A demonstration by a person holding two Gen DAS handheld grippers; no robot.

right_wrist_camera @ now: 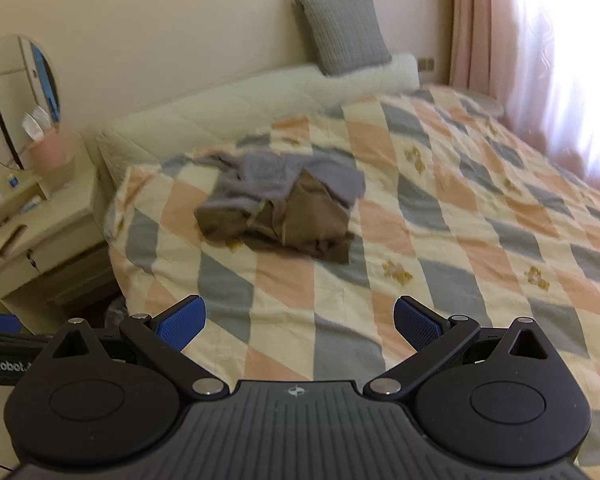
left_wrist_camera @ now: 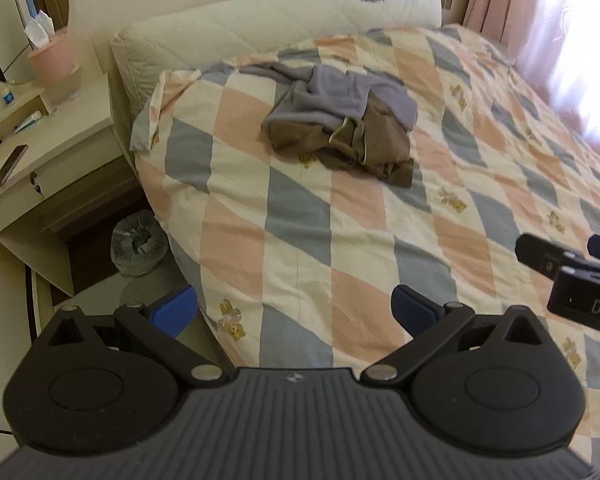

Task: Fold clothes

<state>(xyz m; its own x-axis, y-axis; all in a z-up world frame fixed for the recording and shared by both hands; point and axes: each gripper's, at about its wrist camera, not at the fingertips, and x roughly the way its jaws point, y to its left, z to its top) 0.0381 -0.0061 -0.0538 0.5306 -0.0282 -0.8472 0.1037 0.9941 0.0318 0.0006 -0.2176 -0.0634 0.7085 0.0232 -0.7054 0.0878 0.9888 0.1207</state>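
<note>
A crumpled pile of clothes lies on the checked quilt of the bed (left_wrist_camera: 300, 216): a brown garment (left_wrist_camera: 376, 142) in front with a grey-lilac garment (left_wrist_camera: 340, 92) bunched on top and behind. The pile also shows in the right wrist view, brown (right_wrist_camera: 300, 220) and lilac (right_wrist_camera: 268, 176). My left gripper (left_wrist_camera: 294, 312) is open and empty, well short of the pile, over the quilt's near edge. My right gripper (right_wrist_camera: 300, 324) is open and empty, also short of the pile. The right gripper shows at the right edge of the left wrist view (left_wrist_camera: 572, 264).
A cream bedside table (left_wrist_camera: 56, 152) with a phone (left_wrist_camera: 10, 165), bottles and a pink tissue holder (left_wrist_camera: 54, 58) stands left of the bed. A lined bin (left_wrist_camera: 140, 246) sits on the floor below it. A grey pillow (right_wrist_camera: 342, 30) leans on the wall; pink curtains (right_wrist_camera: 540, 60) hang on the right.
</note>
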